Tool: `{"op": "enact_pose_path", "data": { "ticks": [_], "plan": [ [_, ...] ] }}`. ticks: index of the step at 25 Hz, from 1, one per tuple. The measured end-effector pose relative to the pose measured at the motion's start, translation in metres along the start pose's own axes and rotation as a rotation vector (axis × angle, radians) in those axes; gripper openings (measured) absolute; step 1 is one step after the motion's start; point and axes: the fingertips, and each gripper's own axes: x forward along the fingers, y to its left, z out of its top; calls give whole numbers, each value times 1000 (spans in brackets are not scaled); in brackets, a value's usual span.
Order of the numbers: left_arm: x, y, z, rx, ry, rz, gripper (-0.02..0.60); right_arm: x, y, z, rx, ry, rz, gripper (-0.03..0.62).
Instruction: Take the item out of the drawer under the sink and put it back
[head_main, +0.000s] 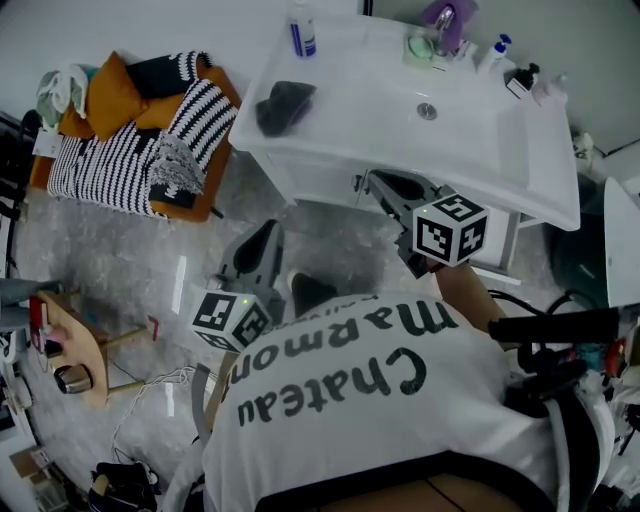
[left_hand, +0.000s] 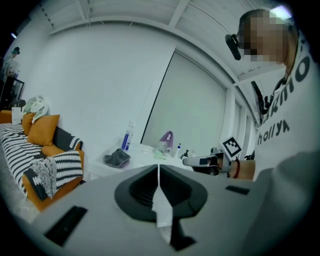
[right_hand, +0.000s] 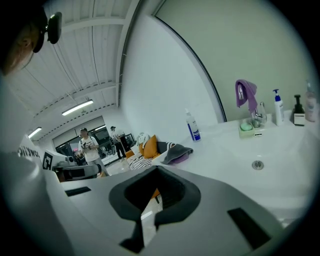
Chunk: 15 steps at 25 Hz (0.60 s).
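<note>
- Head view: the left tool (head_main: 272, 230) hangs above the floor (head_main: 130, 270), on the sofa (head_main: 140, 125) side of the sink (head_main: 350, 130) and well short of it. The right tool (head_main: 368, 182) points at the white cabinet front (head_main: 322, 180) just below the sink's rim.
- Left gripper view: the left tool's jaws are pressed together with nothing between them. They aim towards the sink, where a dark cloth (left_hand: 117, 158) and a blue bottle (left_hand: 127, 139) sit.
- Right gripper view: the right tool's jaws are also together and empty. Only this view shows people (right_hand: 89, 145) standing far beyond the sink, and it shows the drain (right_hand: 257, 164) and a purple cloth (right_hand: 245, 92) over the tap close up.
- The item shows in no view. Only the head view shows the cabinet front.
</note>
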Motion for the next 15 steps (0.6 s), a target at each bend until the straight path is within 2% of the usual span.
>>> {"op": "enact_pose_path", "data": {
  "ticks": [8,15],
  "plan": [
    [-1,-19,-6,16,-7,5,18,-23,-4,-4,-16,-14,-4,11],
    [1,-20,-9,21,-8,1,18,-26,-5,-2,-26,-19,-6,11]
  ]
}}
